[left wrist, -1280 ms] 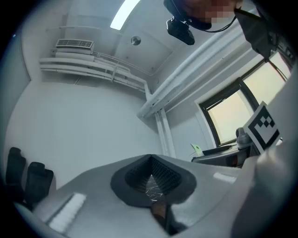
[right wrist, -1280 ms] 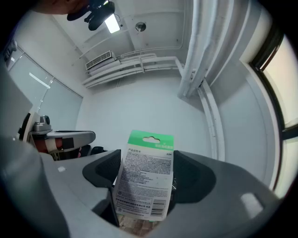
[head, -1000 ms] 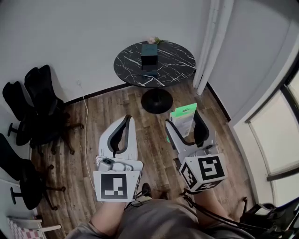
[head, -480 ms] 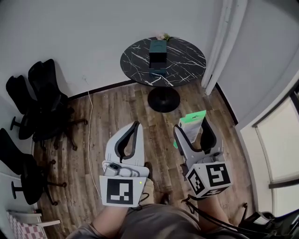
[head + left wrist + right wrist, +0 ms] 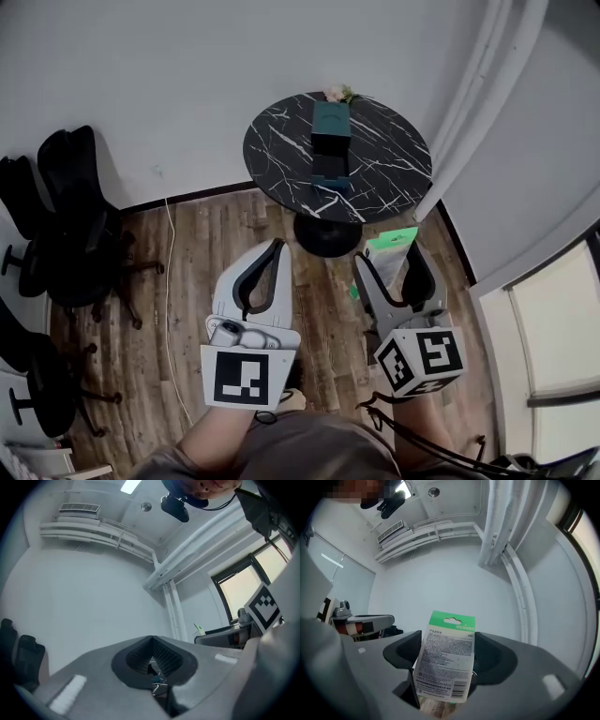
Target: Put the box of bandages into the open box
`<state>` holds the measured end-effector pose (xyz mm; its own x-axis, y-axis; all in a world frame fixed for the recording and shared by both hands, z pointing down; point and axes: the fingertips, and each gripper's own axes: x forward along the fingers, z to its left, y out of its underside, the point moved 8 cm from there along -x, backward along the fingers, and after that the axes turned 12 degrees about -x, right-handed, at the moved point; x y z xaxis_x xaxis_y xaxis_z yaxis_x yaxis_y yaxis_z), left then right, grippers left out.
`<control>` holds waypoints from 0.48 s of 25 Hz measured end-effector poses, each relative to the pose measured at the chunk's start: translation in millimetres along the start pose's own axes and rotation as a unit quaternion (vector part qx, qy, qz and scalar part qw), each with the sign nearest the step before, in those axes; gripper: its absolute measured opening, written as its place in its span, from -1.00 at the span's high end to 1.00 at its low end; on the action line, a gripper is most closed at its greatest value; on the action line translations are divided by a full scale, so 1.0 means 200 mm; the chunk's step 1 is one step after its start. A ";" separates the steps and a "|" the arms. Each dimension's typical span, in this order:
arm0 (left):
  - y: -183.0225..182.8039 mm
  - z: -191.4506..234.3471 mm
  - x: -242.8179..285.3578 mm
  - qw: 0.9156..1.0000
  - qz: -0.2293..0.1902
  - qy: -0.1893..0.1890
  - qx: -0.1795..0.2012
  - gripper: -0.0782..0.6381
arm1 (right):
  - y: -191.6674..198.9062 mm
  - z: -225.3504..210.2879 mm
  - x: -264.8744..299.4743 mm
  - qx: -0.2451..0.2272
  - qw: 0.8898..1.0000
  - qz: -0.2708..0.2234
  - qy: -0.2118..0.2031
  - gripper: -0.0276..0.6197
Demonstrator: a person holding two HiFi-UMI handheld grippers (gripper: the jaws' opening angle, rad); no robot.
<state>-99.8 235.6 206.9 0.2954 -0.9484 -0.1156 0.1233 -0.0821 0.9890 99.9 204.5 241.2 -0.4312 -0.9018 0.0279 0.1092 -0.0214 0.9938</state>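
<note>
Your right gripper (image 5: 389,270) clamps the box of bandages (image 5: 447,660), left gripper (image 5: 272,253) closed, empty; approach the open box (image 5: 330,141) squarely from above

Inside of the open box (image 5: 330,120) — too small to tell; chairs (image 5: 66,216) cut by the left edge.
</note>
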 end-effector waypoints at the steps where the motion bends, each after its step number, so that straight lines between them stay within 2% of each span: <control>1: -0.02 0.05 0.06 1.000 -0.006 0.002 0.002 0.78 | -0.02 0.00 0.07 -0.001 1.000 -0.002 0.003 -0.27; 7: -0.04 0.24 0.32 1.000 -0.021 0.018 0.003 0.78 | -0.08 -0.04 0.36 -0.011 1.000 -0.012 0.019 -0.26; 12: 0.01 0.28 0.50 0.999 -0.005 0.037 -0.004 0.78 | -0.07 -0.11 0.49 -0.012 0.999 -0.003 0.035 -0.26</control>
<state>-122.9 123.6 202.8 0.3624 -0.9226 -0.1321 0.1337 -0.0888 0.9870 76.2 107.6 228.3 -0.3679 -0.9297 0.0134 0.1279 -0.0363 0.9911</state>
